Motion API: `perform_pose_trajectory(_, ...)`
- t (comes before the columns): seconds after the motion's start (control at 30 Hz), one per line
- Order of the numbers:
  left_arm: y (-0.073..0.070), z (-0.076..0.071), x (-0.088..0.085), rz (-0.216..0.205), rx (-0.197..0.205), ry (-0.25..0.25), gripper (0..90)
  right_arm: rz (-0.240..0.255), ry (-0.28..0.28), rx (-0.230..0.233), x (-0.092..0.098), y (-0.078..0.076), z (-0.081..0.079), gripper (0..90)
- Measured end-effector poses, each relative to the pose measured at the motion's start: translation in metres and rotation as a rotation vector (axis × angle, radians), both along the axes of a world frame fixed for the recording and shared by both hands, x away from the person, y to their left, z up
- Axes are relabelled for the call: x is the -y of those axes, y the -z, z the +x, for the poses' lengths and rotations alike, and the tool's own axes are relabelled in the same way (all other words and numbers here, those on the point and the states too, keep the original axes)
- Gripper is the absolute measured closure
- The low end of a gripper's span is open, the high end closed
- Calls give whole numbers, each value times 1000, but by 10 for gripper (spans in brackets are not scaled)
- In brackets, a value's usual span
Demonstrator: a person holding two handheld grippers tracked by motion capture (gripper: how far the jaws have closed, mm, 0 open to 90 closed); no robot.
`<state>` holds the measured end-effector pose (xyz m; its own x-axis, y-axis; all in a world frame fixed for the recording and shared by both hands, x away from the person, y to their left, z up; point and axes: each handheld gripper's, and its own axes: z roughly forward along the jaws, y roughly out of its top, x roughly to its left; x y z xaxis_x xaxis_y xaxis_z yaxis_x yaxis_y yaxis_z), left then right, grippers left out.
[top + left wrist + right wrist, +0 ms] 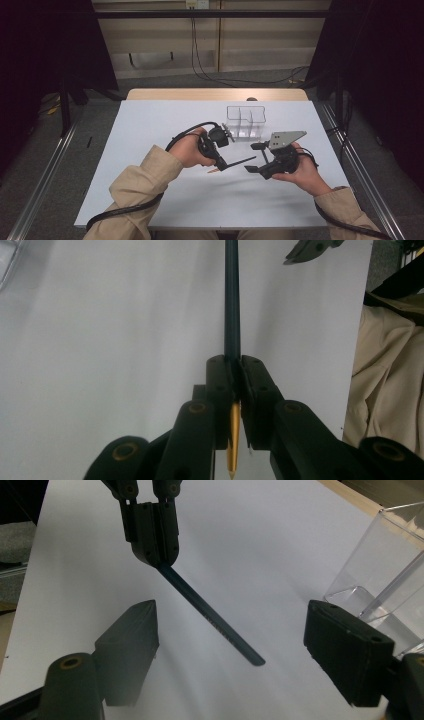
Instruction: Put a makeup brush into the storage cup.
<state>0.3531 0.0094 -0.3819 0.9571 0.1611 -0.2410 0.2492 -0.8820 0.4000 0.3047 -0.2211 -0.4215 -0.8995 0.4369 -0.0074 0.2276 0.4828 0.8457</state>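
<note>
A person sits at the near edge of a desk covered with a white sheet (pixel 150 130) and holds one black two-jaw gripper in each hand. The left gripper (pixel 223 163) is over the middle of the desk, a little toward the near edge. Its jaws are pressed together on a thin dark blue pencil with a yellow-gold sharpened end (pixel 239 161). In the left gripper view the blue shaft (pixel 232 300) goes straight out beyond the jaw tips, and the gold end sticks out behind them, toward the hand. The pencil is lifted above the white sheet, and its free end points toward the right gripper (pixel 256 168).

The right gripper, with a grey three-cornered plate (pixel 286 138) on top, is just beside the free end of the pencil, to the right of it. Its jaws stand wide apart. In the right gripper view the blue pencil (pixel 212 616) comes down from the closed jaws of the left gripper (pixel 155 555) and its end lies in the space between the two right pads, but neither pad touches it.

A clear plastic box with inner dividers (pixel 245 121) stands on the sheet behind both grippers, nearer to the far edge of the desk and slightly to the right of the centre. It is apart from both grippers and from the pencil.
</note>
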Motion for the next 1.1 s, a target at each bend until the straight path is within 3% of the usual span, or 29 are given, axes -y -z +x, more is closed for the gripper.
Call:
perform_pose_trajectory(0.17,-1,0,2,3,5,25,838,-21,-39,4,-7,2,0,298)
perform_pose_trajectory(0.27,-1,0,3,4,2,17,838,-51,-82,15,-11,5,-1,409)
perform_pose_trajectory(0.5,-1,-1,7,6,-3,20,838,-90,-112,19,-14,7,0,471)
perform_pose_trajectory(0.53,-1,1,7,17,-4,43,838,-99,-116,20,-15,7,0,479)
perform_pose_trajectory(0.57,0,-1,8,11,-5,28,838,-105,-122,25,-15,7,0,519)
perform_pose_trajectory(0.77,2,1,9,18,-12,46,838,-152,-161,14,-20,5,2,565)
perform_pose_trajectory(0.9,2,1,7,12,-18,46,838,-183,-195,-6,-24,5,3,647)
perform_pose_trajectory(1.1,1,1,6,-16,-59,43,837,-230,-239,-41,-30,8,3,798)
